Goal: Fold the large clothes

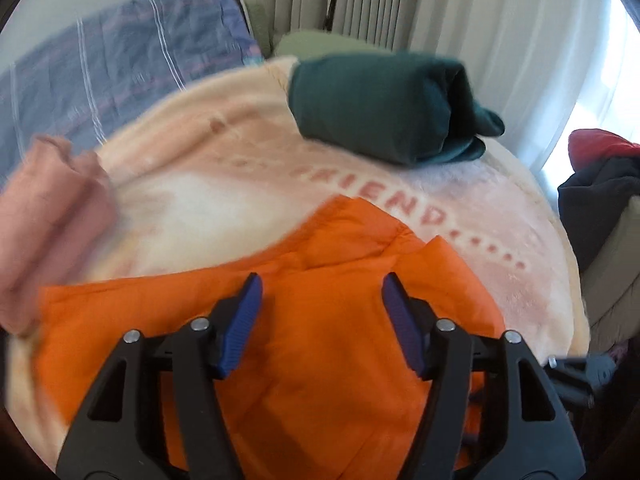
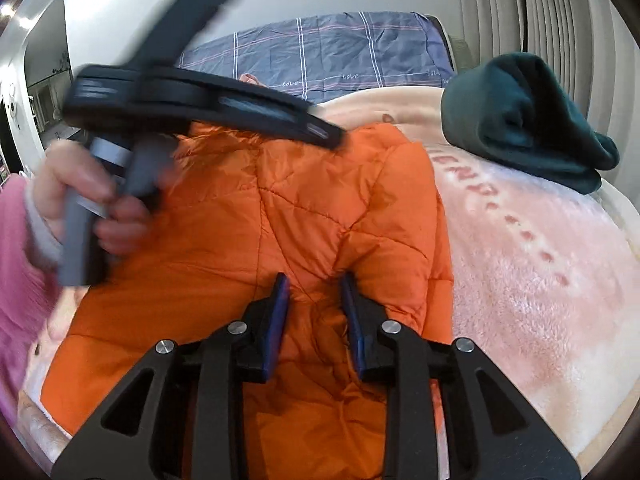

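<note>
An orange quilted jacket (image 1: 320,320) lies on a peach fleece blanket (image 1: 192,184); it also shows in the right wrist view (image 2: 280,216). My left gripper (image 1: 322,284) hovers open and empty just above the jacket. It appears blurred in the right wrist view (image 2: 200,108), held by a hand at the left. My right gripper (image 2: 314,280) is open over the jacket's middle, its blue pads (image 2: 280,304) close to a puffy fold with nothing clamped.
A folded dark green garment (image 1: 380,108) sits at the blanket's far side, also in the right wrist view (image 2: 520,116). A folded pink garment (image 1: 48,216) lies at left. A blue plaid sheet (image 1: 120,52) lies behind. Curtains (image 1: 460,20) hang beyond; dark and red clothes (image 1: 600,176) pile at right.
</note>
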`<state>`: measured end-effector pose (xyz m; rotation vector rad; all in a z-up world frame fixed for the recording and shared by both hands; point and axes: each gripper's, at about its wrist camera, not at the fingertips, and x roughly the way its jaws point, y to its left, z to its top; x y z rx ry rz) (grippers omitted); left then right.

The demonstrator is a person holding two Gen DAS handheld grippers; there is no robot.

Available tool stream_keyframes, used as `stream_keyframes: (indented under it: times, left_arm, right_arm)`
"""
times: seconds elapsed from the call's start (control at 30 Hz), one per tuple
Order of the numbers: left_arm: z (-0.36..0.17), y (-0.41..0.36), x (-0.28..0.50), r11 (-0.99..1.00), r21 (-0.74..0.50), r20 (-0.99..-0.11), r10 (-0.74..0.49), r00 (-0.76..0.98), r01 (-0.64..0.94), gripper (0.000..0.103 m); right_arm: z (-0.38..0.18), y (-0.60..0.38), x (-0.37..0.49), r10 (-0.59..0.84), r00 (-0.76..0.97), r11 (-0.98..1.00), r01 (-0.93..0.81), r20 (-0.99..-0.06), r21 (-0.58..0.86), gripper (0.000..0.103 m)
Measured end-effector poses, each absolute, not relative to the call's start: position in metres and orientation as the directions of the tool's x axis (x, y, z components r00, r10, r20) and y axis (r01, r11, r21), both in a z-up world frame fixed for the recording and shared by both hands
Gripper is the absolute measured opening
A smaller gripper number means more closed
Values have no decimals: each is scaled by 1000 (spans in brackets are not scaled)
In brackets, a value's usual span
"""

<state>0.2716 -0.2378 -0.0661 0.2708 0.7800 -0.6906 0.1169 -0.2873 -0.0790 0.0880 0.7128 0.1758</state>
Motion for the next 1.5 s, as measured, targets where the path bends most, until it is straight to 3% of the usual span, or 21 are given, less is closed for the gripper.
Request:
stream_keyframes:
  times: [0.13, 0.23, 0.37, 0.57, 0.67, 0.7, 0.73, 0.83, 0.93, 1.1, 1.23, 1.33, 1.5]
  left_arm:
    - [-46, -182, 271, 813, 33, -689, -402, 603, 581, 58]
    - [-69, -139, 294, 873, 0, -726, -336, 600, 489, 54]
    - [-111, -143, 300, 884, 12, -734, -309, 605, 467, 54]
    - [-106, -157, 295, 890, 114, -726, -228, 649, 441, 55]
    - [-85, -145, 270, 914, 130, -702, -188, 687, 384, 66]
    - [-78, -138, 257, 921, 125, -687, -189, 702, 370, 78]
    - [-68, -128, 233, 922, 113, -660, -209, 721, 371, 82]
    - [-57, -101, 174, 902, 114, -626, -260, 735, 416, 88]
    - [-59, -73, 105, 885, 140, -613, -275, 740, 444, 92]
    - [-92, -72, 37, 857, 30, -699, -350, 624, 515, 92]
    - [-111, -119, 28, 838, 153, -698, -283, 658, 524, 92]
    - [-110, -135, 41, 857, 134, -683, -283, 673, 497, 92]
    - [-112, -136, 65, 915, 192, -669, -143, 730, 356, 94]
  right_arm:
    - [-80, -291, 120, 210, 741, 977, -134, -638, 167, 29]
    - [-82, -290, 122, 214, 742, 976, -141, -635, 165, 29]
    - [-81, -290, 123, 207, 739, 978, -138, -641, 157, 30]
    - [-81, -287, 121, 212, 733, 977, -140, -647, 161, 30]
    - [-79, -284, 119, 207, 738, 978, -145, -642, 148, 30]
    - [-79, -284, 119, 210, 739, 978, -146, -641, 152, 30]
    - [-81, -285, 119, 215, 739, 976, -147, -639, 158, 30]
    - [-82, -289, 119, 235, 738, 971, -152, -633, 184, 30]
    - [-83, -291, 118, 243, 740, 969, -155, -627, 193, 30]
    - [-83, -290, 117, 238, 742, 970, -156, -626, 184, 30]
    - [-83, -290, 116, 239, 742, 970, -157, -626, 185, 30]
    - [-84, -290, 116, 238, 743, 970, -155, -625, 185, 30]
    - [-84, -291, 116, 241, 743, 970, -156, -624, 189, 30]
